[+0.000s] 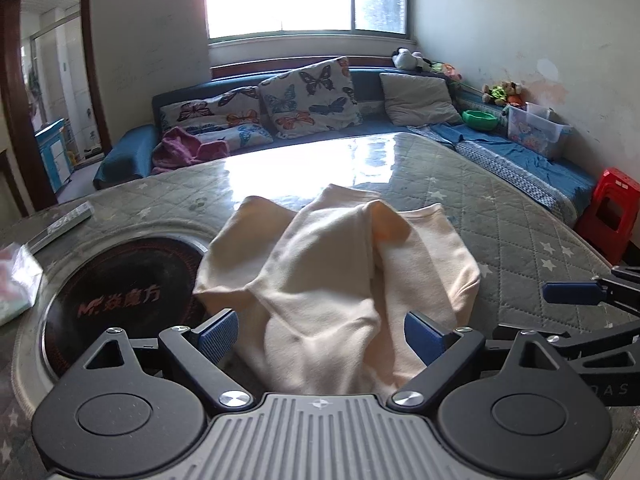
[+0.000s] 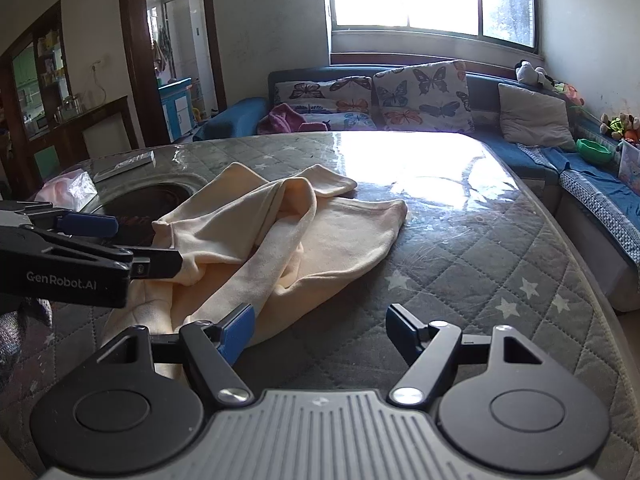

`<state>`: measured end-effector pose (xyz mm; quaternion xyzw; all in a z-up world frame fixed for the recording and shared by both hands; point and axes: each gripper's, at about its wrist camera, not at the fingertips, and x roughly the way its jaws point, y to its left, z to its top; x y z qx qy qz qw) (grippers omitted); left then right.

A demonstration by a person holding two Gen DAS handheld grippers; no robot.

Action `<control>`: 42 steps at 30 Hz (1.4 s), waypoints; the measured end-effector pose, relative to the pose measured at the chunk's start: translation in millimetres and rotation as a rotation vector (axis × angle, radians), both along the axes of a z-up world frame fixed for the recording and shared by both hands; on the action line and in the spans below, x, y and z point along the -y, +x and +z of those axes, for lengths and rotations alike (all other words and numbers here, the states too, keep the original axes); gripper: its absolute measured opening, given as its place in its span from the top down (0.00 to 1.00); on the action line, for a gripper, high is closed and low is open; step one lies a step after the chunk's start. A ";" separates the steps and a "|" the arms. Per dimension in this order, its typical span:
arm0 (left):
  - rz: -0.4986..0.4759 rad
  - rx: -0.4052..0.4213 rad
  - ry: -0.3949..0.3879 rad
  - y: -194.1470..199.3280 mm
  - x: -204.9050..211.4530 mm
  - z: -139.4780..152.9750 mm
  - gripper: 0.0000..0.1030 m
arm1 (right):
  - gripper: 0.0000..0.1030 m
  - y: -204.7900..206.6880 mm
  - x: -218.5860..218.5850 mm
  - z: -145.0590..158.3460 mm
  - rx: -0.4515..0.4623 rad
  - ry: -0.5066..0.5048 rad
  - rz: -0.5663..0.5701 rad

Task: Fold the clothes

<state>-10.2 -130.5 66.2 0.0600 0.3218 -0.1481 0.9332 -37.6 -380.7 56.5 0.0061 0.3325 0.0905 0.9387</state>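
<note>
A crumpled cream-yellow cotton garment is lying in a heap on the grey quilted star-patterned table cover. The left gripper is held wide, nothing pinched, cloth between its fingers. The right gripper is spread over bare cover, empty. An edge should probably be pinched first, then pulled flat.

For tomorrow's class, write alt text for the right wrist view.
A crumpled cream garment lies on a quilted grey table, unfolded. The open right gripper hovers by its near edge, the left gripper beside it. A sofa lies beyond.
</note>
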 end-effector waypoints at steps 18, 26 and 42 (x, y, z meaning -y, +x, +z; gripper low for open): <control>0.060 -0.026 0.008 -32.2 -18.3 -5.8 0.09 | 0.28 -25.5 -17.4 -1.7 0.007 -0.024 0.048; 0.062 -0.025 0.013 -44.5 -18.6 -6.4 0.09 | 0.28 -32.6 -17.7 -0.2 0.013 -0.027 0.045; 0.062 -0.023 0.025 -69.6 -15.9 -8.1 0.10 | 0.28 -50.4 -19.0 -1.5 0.024 -0.033 0.041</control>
